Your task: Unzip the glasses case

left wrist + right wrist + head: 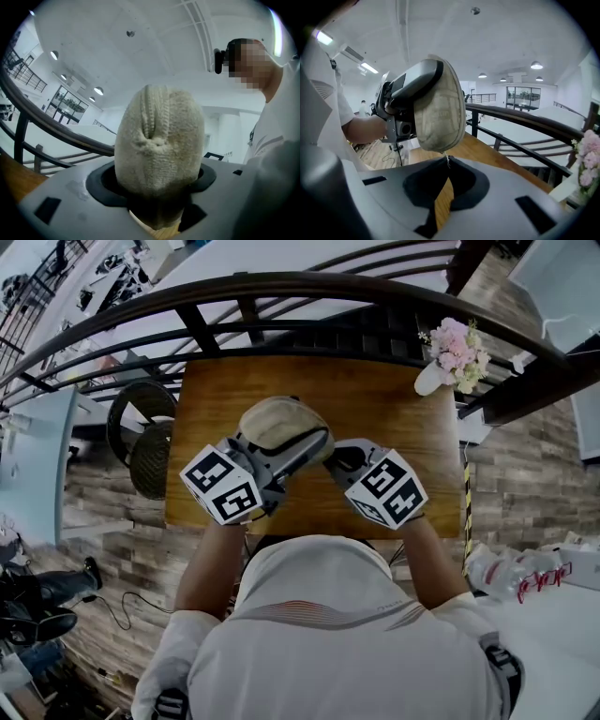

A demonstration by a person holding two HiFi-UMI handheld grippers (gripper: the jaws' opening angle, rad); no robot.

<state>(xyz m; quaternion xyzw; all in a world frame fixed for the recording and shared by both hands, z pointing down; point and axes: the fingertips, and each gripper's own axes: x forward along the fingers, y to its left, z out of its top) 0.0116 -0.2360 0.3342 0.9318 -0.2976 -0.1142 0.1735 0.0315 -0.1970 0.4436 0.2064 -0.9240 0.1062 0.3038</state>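
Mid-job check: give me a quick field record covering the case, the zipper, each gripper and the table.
glasses case: beige fabric, held above the table
zipper: looks closed at the end facing the left gripper view
left gripper: shut on the case's end
right gripper: jaws together, pinching the thin pull cord under the case
table: wooden, flower vase at its far right corner

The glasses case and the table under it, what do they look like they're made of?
Glasses case: seemingly a beige woven or knitted fabric, matte; ribbed, fuzzy texture shows in the left gripper view. Table: looks like wood or wood veneer, warm brown, faintly glossy, with visible grain streaks.
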